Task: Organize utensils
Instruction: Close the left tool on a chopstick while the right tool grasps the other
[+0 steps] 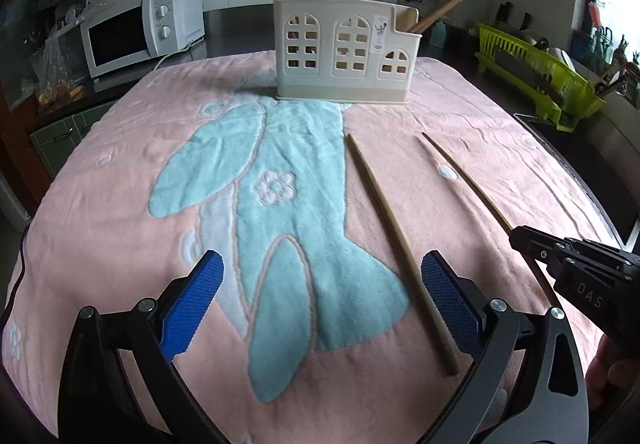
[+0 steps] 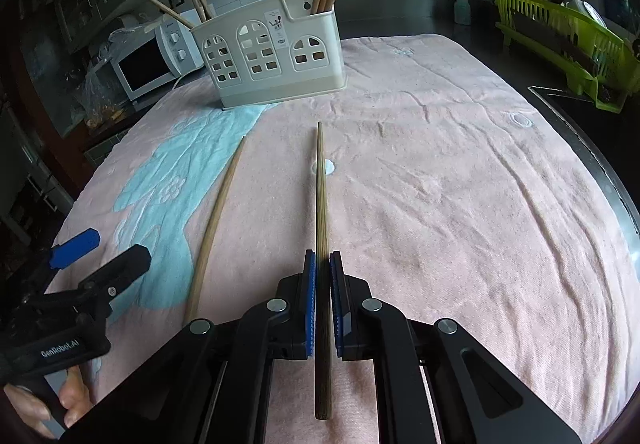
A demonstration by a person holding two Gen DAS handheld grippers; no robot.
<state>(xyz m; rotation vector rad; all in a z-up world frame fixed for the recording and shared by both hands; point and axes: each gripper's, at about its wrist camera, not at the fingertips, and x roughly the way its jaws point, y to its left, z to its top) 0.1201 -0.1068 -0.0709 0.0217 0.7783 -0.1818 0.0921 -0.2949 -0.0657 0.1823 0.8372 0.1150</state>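
A cream utensil holder [image 1: 344,52] [image 2: 272,56] with arched cut-outs stands at the far side of the pink towel [image 1: 120,184] [image 2: 460,204] and holds several wooden chopsticks. My right gripper [image 2: 323,264] is shut on a wooden chopstick [image 2: 321,204] that points toward the holder; the same chopstick [image 1: 464,176] shows in the left wrist view, running into the right gripper's body [image 1: 568,264]. A second chopstick [image 1: 396,240] [image 2: 218,220] lies loose on the towel. My left gripper [image 1: 320,276] is open and empty, its right finger beside the loose chopstick.
A white microwave [image 1: 140,28] stands at the back left. A green dish rack [image 1: 536,72] sits on the counter to the right, past the towel's edge. A soap bottle [image 2: 462,10] stands at the back wall.
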